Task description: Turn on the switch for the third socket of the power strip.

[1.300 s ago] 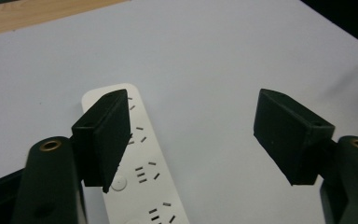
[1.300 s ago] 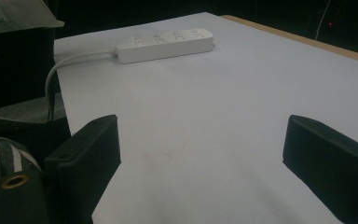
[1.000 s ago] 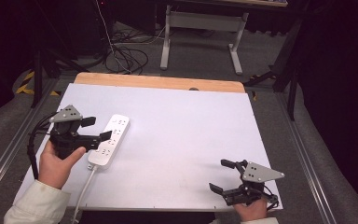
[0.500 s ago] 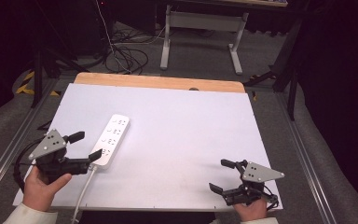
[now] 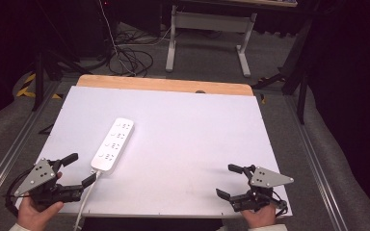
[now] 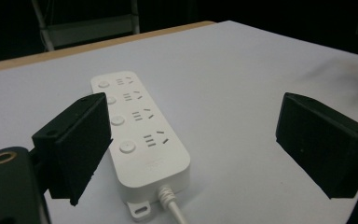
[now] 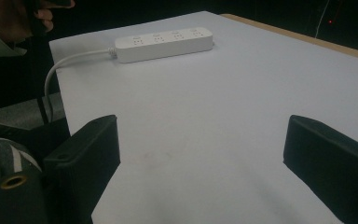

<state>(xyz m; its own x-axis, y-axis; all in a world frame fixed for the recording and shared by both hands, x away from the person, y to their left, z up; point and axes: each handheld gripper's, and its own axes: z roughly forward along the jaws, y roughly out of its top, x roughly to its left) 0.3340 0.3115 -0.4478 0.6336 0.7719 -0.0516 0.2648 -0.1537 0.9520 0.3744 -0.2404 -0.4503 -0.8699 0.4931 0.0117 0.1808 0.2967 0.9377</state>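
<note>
While your left tool [image 5: 76,169] hangs at the near left corner of the bench [image 5: 183,144] in the high view, its jaws stand wide apart and hold nothing, and the white power strip [image 5: 112,144] lies flat just beyond them, its long axis running away from you and a little to the right. Its cord [image 5: 83,204] leaves the near end and drops over the bench edge right beside that tool, so I would keep the lower jaw from snagging it. Your right tool [image 5: 233,181] sits well apart from the strip at the near right corner, also wide open and empty; judging by that, the left does the work.

Looking along the left tool [image 6: 196,140] in the left gripper view, the power strip [image 6: 137,130] lies nearer the left jaw than the right one, with its cord end [image 6: 172,207] closest to you. If you mean to grip it, shift so the body is centred between the jaws, come down low over the near half, and close across the narrow width, clear of the mounting tab [image 6: 140,210] and cord.

From the right gripper view, the right tool [image 7: 200,154] gapes over bare bench [image 7: 242,107], the power strip [image 7: 164,44] lying far off, its cord [image 7: 72,60] curving off the edge. Leave this hand parked there.
</note>
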